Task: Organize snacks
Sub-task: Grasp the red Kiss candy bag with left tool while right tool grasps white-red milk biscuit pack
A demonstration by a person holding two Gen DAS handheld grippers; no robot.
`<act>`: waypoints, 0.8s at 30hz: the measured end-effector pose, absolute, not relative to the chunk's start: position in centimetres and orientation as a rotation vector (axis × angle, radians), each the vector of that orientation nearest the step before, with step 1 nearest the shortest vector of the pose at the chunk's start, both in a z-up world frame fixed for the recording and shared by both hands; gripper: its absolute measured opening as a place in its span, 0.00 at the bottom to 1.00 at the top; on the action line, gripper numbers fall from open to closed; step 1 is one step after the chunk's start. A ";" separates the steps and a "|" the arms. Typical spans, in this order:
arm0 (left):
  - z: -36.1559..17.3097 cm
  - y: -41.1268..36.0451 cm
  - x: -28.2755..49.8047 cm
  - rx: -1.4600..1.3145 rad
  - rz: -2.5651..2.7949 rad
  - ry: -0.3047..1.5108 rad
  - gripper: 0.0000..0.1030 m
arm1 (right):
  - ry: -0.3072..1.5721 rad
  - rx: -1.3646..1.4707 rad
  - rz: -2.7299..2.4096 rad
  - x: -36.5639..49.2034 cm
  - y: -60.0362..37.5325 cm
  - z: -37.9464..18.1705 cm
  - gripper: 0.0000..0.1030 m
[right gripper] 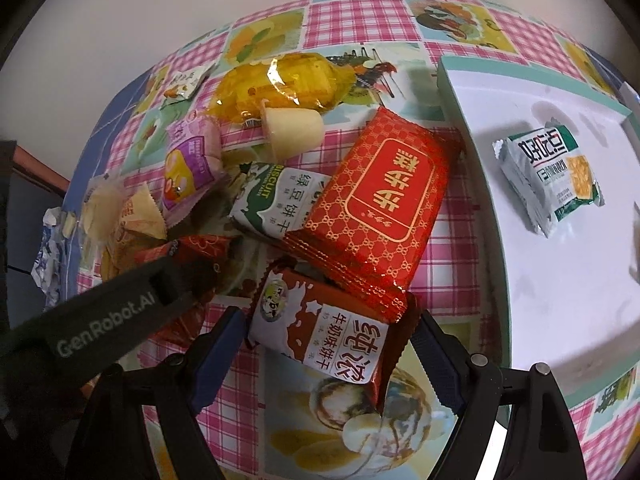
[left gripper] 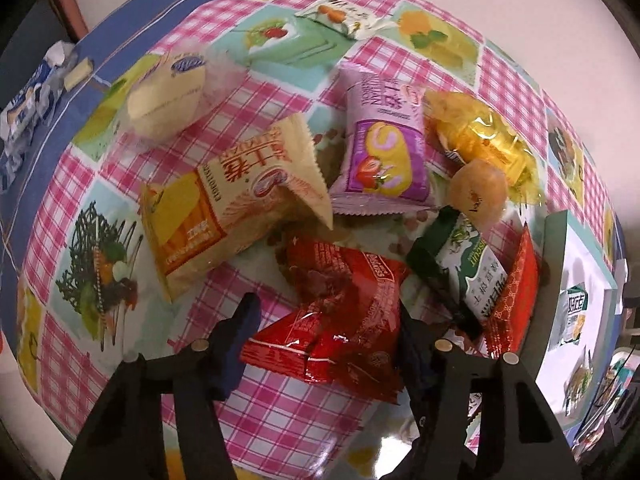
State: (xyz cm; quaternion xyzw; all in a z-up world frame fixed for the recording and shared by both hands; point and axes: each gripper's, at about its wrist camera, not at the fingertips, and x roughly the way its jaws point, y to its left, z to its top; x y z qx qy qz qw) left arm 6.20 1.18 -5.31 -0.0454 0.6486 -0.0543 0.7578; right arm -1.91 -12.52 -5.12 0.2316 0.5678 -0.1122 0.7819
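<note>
A checked oilcloth [left gripper: 132, 312] in pink and white, printed with squares of fruit and desserts, covers the tabletop. Along its left edge runs a blue cloth [left gripper: 36, 152] with thin pale lines. Behind the far edge stands a plain white wall [right gripper: 160, 8].

Your desk [left gripper: 256, 412] wears a glossy cloth of pink-and-white check, broken by square panels printed with cakes, fruit and desserts. Its far side shows a blue border [left gripper: 132, 28] crossed by thin pale lines. Beyond that edge you face a plain off-white wall [right gripper: 168, 12], evenly lit, bare of any marks. At your far left, past the desk's corner, a reddish-brown strip [left gripper: 68, 4] stands against the wall; what it belongs to is unclear. Soft highlights glint off the cloth, and the light falls from above
</note>
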 end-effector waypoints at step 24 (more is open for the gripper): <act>-6.4 4.0 6.0 -0.074 0.052 1.469 0.61 | 1.252 0.352 -0.241 -0.3 -9.8 -5.9 0.85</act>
